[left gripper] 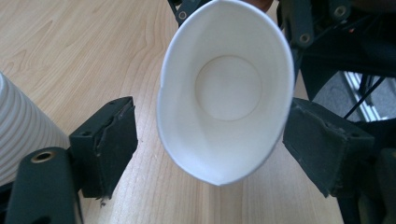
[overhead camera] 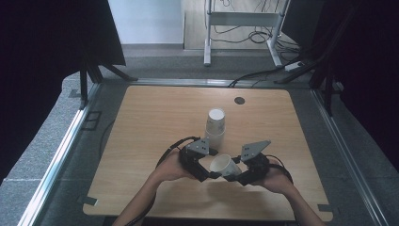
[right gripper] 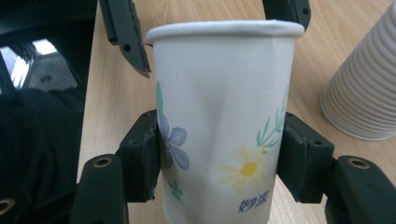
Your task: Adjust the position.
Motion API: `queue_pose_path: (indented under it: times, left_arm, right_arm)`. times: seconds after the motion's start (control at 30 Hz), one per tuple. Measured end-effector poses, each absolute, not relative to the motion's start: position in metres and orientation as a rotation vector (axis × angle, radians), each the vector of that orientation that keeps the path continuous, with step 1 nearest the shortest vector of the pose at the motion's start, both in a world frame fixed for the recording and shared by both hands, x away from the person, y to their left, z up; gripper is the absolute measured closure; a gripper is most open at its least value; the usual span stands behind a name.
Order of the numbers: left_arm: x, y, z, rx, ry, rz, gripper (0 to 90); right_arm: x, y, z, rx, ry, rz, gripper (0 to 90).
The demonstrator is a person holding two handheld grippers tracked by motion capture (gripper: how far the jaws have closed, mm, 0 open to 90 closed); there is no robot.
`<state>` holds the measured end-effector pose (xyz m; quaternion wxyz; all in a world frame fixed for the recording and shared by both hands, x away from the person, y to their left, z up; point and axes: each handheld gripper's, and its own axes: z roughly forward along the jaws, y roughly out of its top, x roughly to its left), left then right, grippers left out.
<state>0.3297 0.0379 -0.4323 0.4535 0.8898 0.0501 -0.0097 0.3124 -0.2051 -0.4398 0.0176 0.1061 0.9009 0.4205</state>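
While I've got the right gripper (overhead camera: 234, 172) clamped on a single paper cup (overhead camera: 224, 165), its pads are squeezing both sides hard enough that the wall shows a shallow dent – you can see that in the right gripper view, where the cup (right gripper: 224, 126) sits between the jaws with its rolled rim up and the flower print facing the camera. From the high view the cup hangs tipped over just above the wooden table (overhead camera: 155, 117), mouth toward the left gripper (overhead camera: 205, 168), between my two hands.

On the left side the jaws are apart. In the left gripper view I'm looking straight into the cup's open mouth (left gripper: 226, 88), which is squashed into an oval. One pad sits right up against the rim, though I can't tell if it actually touches, and the other stands clear with bare table showing in the gap – so nothing gripped there.

Stack of paper cups (overhead camera: 215, 128) stands upside down on the table just behind the grippers, near the middle. Its ribbed edge also shows in both gripper views (right gripper: 364, 88), just beside the held cup but apart from it.
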Motion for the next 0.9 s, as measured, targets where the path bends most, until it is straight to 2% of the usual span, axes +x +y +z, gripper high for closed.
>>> queue_pose_path:
  times: [0.2,0.63,0.9]
  left_arm:
    - [0.332,0.041,-0.432,2.136,0.181,-0.06,15.4]
    - [0.334,0.035,-0.433,2.128,0.185,-0.079,14.5]
    - [0.334,0.032,-0.431,2.118,0.181,-0.074,21.9]
  right_arm:
    - [0.31,-0.208,-0.444,0.368,2.736,1.396,38.0]
    - [0.308,-0.212,-0.453,0.405,2.657,1.501,37.8]
    - [0.307,-0.209,-0.454,0.391,2.642,1.53,37.6]
